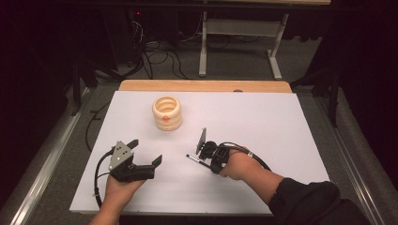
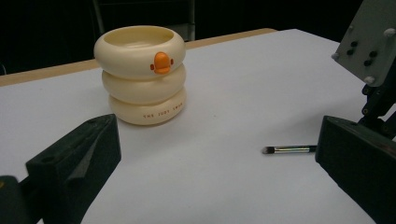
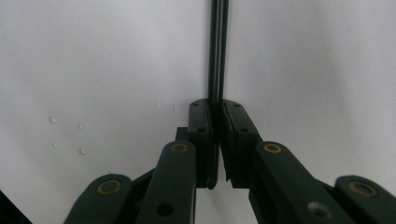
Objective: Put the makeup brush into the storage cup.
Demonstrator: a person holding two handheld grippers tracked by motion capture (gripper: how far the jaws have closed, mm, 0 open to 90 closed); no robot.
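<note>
A cream holder (image 1: 166, 113) shaped like three stacked rings, with an orange beak, stands upright at the back of the white table (image 1: 281, 131). A thin black brush (image 1: 191, 158) lies on the table near the middle. My right gripper (image 1: 203, 161) points down at it and is shut on its handle (image 3: 217, 46), which runs straight out from between the pads. In the left gripper view the brush (image 2: 289, 149) shows its bristle tip, right of the holder (image 2: 142, 74). My left gripper (image 1: 145, 151) rests at the front left, open with nothing between its jaws (image 2: 217, 140).
A wooden strip (image 1: 206, 86) borders the table's far edge. Behind it on the floor are a desk frame (image 1: 239, 28) and loose cables (image 1: 159, 56). Metal rails (image 1: 51, 150) run along both sides. A dark sleeve (image 1: 305, 197) comes in at the bottom right.
</note>
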